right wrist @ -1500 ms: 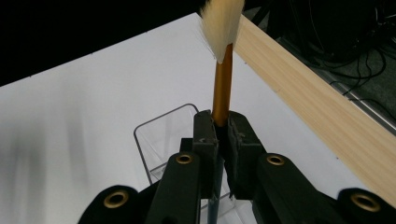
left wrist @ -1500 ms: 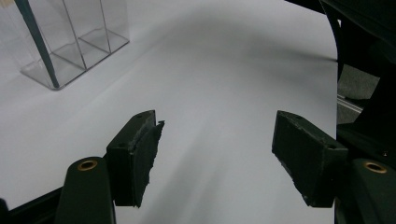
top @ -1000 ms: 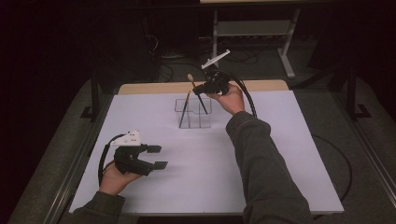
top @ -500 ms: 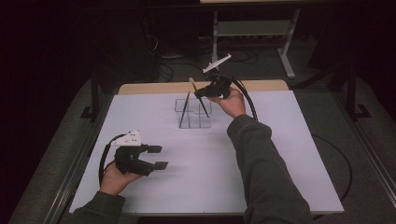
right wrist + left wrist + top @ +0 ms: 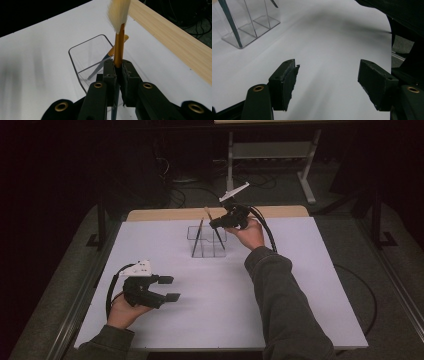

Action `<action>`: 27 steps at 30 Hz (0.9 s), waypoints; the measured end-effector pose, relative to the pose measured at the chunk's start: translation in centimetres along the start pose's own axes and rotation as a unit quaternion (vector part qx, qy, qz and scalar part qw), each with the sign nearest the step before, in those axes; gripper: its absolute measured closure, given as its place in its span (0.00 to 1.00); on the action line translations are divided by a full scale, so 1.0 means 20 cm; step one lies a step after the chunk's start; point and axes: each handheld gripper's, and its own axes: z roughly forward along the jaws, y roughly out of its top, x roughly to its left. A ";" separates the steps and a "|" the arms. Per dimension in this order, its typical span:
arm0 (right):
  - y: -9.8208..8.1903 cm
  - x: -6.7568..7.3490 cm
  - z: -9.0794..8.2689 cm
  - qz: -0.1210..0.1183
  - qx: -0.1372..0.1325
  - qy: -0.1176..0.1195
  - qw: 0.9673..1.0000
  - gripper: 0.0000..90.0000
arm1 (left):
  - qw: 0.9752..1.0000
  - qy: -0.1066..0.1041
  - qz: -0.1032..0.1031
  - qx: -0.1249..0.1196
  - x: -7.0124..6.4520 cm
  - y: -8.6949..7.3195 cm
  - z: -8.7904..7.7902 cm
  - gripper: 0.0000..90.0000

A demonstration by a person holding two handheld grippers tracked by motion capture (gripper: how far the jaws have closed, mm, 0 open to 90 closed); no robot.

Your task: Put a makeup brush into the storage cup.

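Observation:
A clear acrylic holder (image 5: 207, 242) with compartments stands at the far middle of the white table (image 5: 310, 290). My right gripper (image 5: 216, 223) hovers over it, shut on a paintbrush (image 5: 220, 238). In the right gripper view the jaws (image 5: 119, 67) pinch its gold shaft (image 5: 119, 47), with the pale bristles (image 5: 119, 12) pointing up and the dark handle reaching down into the holder (image 5: 82, 56). Another brush (image 5: 198, 237) leans in the holder's left compartment. My left gripper (image 5: 170, 288) rests near the front left, open with nothing in it (image 5: 327, 75), and the holder (image 5: 249, 27) shows far ahead of it.
A wooden strip (image 5: 170, 214) runs along the table's far edge (image 5: 170, 32). A second brush with an orange end (image 5: 111, 52) lies slanted inside the holder. Beyond the table are a dark floor, cables and a metal stand (image 5: 270, 155).
My right gripper has dipped slightly toward the holder with the brush still in it. The left hand has stayed in place.

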 end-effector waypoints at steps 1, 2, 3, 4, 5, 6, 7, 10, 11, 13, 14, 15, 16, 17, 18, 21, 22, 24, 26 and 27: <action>0.00 0.01 0.00 0.007 -0.002 0.004 1.000 0.91 | 1.000 -0.001 0.000 0.001 0.00 0.00 0.00 0.34; 0.00 0.01 0.00 0.005 -0.001 0.003 1.000 0.91 | 1.000 -0.001 0.000 0.001 0.00 0.00 0.00 0.34; 0.00 0.01 0.00 0.005 0.001 0.002 1.000 0.91 | 1.000 -0.002 -0.001 0.001 0.00 0.00 0.00 0.34; 0.00 0.01 0.01 0.005 0.001 0.001 1.000 0.91 | 1.000 -0.001 -0.001 0.002 0.00 0.00 0.00 0.34; 0.00 0.00 0.01 -0.005 0.003 -0.003 1.000 0.91 | 1.000 -0.001 -0.003 0.004 0.00 0.00 0.00 0.34; 0.00 0.01 0.01 -0.001 0.003 -0.003 1.000 0.91 | 1.000 -0.001 -0.004 0.003 0.00 0.00 0.00 0.34; 0.00 0.01 0.01 0.001 0.002 -0.003 1.000 0.91 | 1.000 -0.001 -0.005 0.003 0.00 0.00 0.00 0.34; -0.01 0.01 0.01 0.003 -0.001 -0.001 1.000 0.91 | 1.000 -0.001 -0.002 0.002 0.00 0.00 -0.01 0.34; -0.01 0.01 0.01 0.002 0.001 -0.003 1.000 0.91 | 1.000 -0.001 -0.002 0.002 0.00 0.00 0.00 0.34; -0.01 0.01 0.01 0.003 0.001 -0.003 1.000 0.91 | 1.000 0.000 -0.004 0.003 0.00 0.00 0.00 0.34; -0.02 0.01 0.01 0.006 0.001 -0.001 1.000 0.91 | 1.000 0.000 -0.004 0.002 0.00 0.00 0.00 0.33; -0.02 0.01 0.01 0.007 0.000 0.000 1.000 0.91 | 1.000 0.001 -0.002 0.002 0.00 0.00 0.00 0.33; -0.02 0.01 0.01 0.008 0.001 -0.002 1.000 0.91 | 1.000 0.000 -0.001 0.002 0.00 0.00 0.00 0.33; -0.02 0.01 0.01 0.006 0.002 -0.004 1.000 0.91 | 1.000 0.000 -0.001 0.002 0.00 0.00 0.00 0.33; -0.03 0.00 0.01 -0.001 0.004 -0.006 1.000 0.91 | 1.000 0.000 -0.001 0.002 0.00 0.00 0.00 0.33; -0.03 0.01 0.01 0.009 0.003 -0.002 1.000 0.91 | 1.000 0.000 -0.002 0.002 0.00 0.00 0.00 0.33; -0.04 0.01 0.01 0.008 0.004 -0.002 1.000 0.91 | 1.000 -0.001 -0.006 0.000 0.00 0.00 0.00 0.33; -0.04 0.01 0.02 0.010 0.008 -0.006 1.000 0.83 | 1.000 -0.001 -0.003 0.000 0.00 0.00 0.00 0.33; -0.04 0.01 0.02 0.011 0.011 -0.019 1.000 0.75 | 1.000 -0.001 -0.005 0.000 0.00 0.00 0.00 0.33; -0.05 0.01 0.01 0.016 0.008 -0.016 1.000 0.74 | 1.000 -0.001 -0.006 0.002 0.00 0.00 0.00 0.33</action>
